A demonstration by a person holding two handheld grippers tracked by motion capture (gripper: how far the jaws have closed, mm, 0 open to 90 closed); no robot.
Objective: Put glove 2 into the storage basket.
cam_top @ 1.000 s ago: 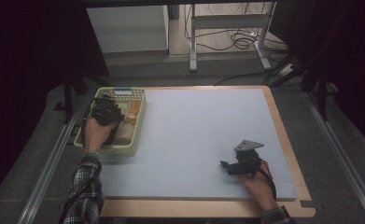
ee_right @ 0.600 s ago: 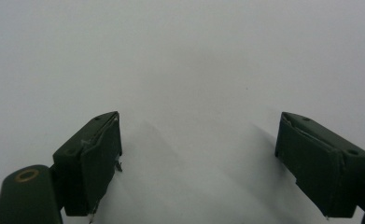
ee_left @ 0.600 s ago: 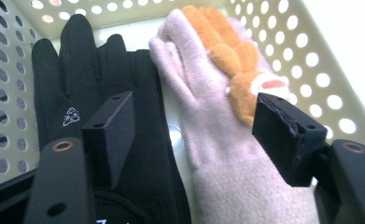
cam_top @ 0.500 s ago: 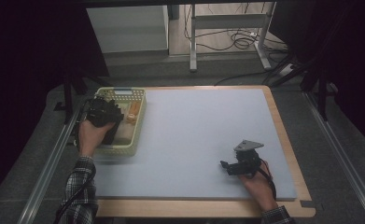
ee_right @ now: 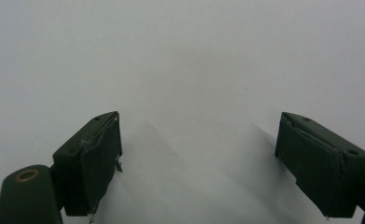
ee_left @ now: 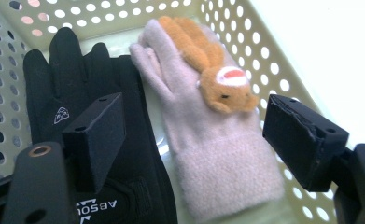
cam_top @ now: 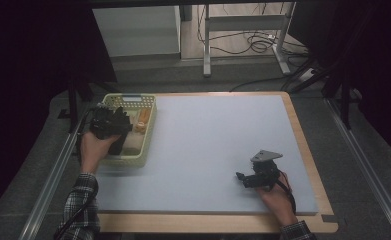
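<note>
A pale green perforated basket (cam_top: 148, 107) (ee_left: 245, 32) stands at the table's left edge. Inside it lie a black glove (ee_left: 77, 102) and a pale pink woolly glove (ee_left: 208, 140) with an orange plush animal (ee_left: 213, 65) on its back. My left gripper (cam_top: 114, 124) (ee_left: 194, 135) hovers over the basket; its jaws have just been opening and stand wide apart above the pink glove without pressing on it. My right gripper (cam_top: 244, 179) (ee_right: 199, 163) rests low over the white mat at the front right, open, with nothing between its jaws.
A white mat (cam_top: 218, 145) covers the wooden table (cam_top: 313, 165). Metal rails (cam_top: 48, 190) run along both sides of the table. Behind it stand a white cabinet (cam_top: 138, 30), a metal frame (cam_top: 243, 35) and cables on the floor.
The left hand has drawn back toward the near left edge of the basket and lifted a little. The right gripper has stayed where it was.
</note>
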